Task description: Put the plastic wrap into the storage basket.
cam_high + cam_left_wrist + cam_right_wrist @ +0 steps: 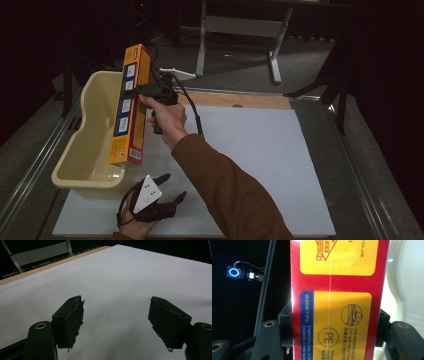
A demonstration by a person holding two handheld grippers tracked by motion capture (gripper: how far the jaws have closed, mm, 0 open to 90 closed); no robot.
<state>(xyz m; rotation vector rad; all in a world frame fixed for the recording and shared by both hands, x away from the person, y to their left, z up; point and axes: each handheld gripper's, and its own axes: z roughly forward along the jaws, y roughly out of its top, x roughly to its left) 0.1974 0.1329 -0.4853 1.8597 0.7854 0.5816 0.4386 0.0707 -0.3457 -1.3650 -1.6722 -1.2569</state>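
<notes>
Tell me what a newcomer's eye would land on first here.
The long orange box, clamped upright in the right gripper above the cream tub at the table's left edge. Next, the left gripper with jaws open, low over the white mat at the near edge, holding nothing.

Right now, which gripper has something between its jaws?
The right gripper, clamped on the long orange box above the cream bin. The left gripper sits open over the white mat.
</notes>
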